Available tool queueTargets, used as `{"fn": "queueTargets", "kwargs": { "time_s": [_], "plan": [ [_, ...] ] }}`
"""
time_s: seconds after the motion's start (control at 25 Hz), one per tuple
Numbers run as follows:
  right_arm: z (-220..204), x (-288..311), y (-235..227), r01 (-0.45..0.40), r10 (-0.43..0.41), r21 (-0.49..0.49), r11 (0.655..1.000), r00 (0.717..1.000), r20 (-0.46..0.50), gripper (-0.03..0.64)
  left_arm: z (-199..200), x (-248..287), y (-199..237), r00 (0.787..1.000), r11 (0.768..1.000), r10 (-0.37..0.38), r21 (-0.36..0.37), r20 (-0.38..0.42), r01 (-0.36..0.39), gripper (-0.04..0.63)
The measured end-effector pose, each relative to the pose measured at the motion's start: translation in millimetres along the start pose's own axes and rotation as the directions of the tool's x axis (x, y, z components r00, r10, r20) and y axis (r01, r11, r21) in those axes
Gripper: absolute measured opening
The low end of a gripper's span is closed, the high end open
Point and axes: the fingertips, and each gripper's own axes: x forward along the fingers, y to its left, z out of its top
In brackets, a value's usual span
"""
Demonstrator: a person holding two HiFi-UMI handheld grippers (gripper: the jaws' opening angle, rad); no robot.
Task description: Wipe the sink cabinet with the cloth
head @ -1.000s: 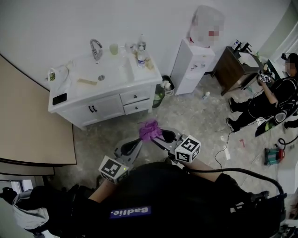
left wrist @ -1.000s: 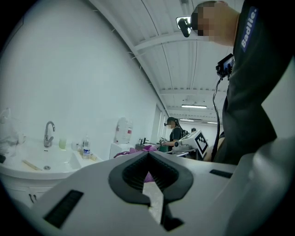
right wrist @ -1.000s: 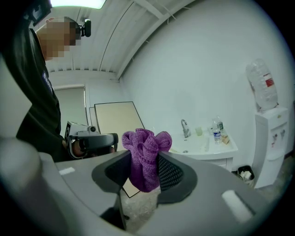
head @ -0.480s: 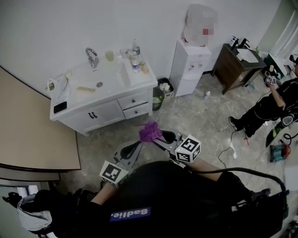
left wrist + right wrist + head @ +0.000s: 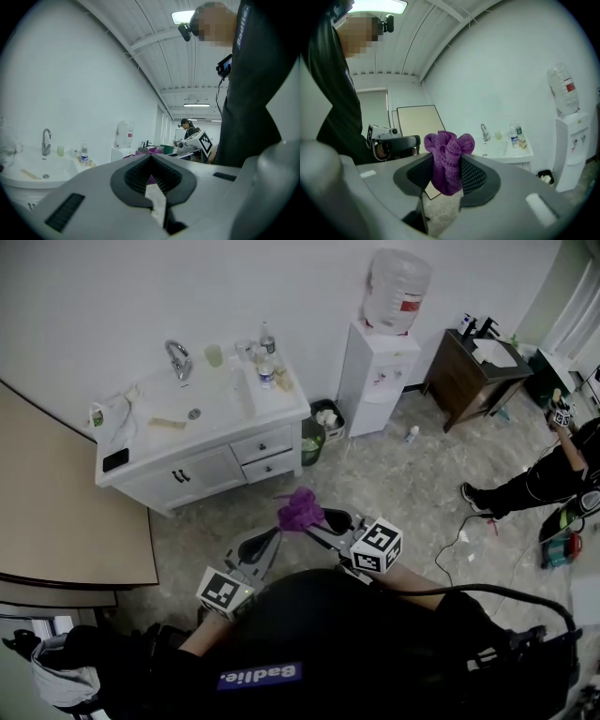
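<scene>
The white sink cabinet point(image 5: 202, 442) stands against the wall ahead of me, with a basin, a faucet point(image 5: 176, 358) and drawers. It also shows at the left of the left gripper view, sink cabinet point(image 5: 28, 173), and far off in the right gripper view, sink cabinet point(image 5: 506, 151). My right gripper point(image 5: 309, 518) is held low in front of my body, well short of the cabinet, shut on a bunched purple cloth point(image 5: 300, 509). The cloth point(image 5: 449, 159) sticks up between the jaws of the right gripper point(image 5: 447, 174). Beside it, my left gripper point(image 5: 278, 530) is shut and holds nothing, with the left gripper point(image 5: 150, 157) tips together.
Bottles point(image 5: 264, 371), a cup point(image 5: 214, 354) and a black phone point(image 5: 115, 460) lie on the cabinet top. A bin point(image 5: 319, 432), a water dispenser point(image 5: 380, 362) and a dark wooden cabinet point(image 5: 469, 371) stand to the right. A person point(image 5: 562, 474) and cables point(image 5: 455, 535) are at far right. A beige panel point(image 5: 66, 512) lies left.
The view has drifted, so the cabinet sits slightly more left and up. The person at the right has moved farther right. Both grippers keep their pose, the cloth still held.
</scene>
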Motion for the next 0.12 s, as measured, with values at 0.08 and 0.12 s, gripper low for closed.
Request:
{"fn": "queueTargets", "kwargs": {
  "time_s": [0.08,0.12],
  "plan": [
    [-1.4,-2.1,-0.3,0.000,0.000,0.002,1.000,1.000,0.000,0.152,2.1,1.3,-1.5,1.000,1.000,0.000,0.007,-0.004,0.000,0.002],
    [-1.9,-3.0,-0.6,-0.001,0.001,0.001,1.000,1.000,-0.001,0.152,2.7,2.0,-2.0,1.000,1.000,-0.001,0.010,-0.005,0.001,0.002]
  ]
}}
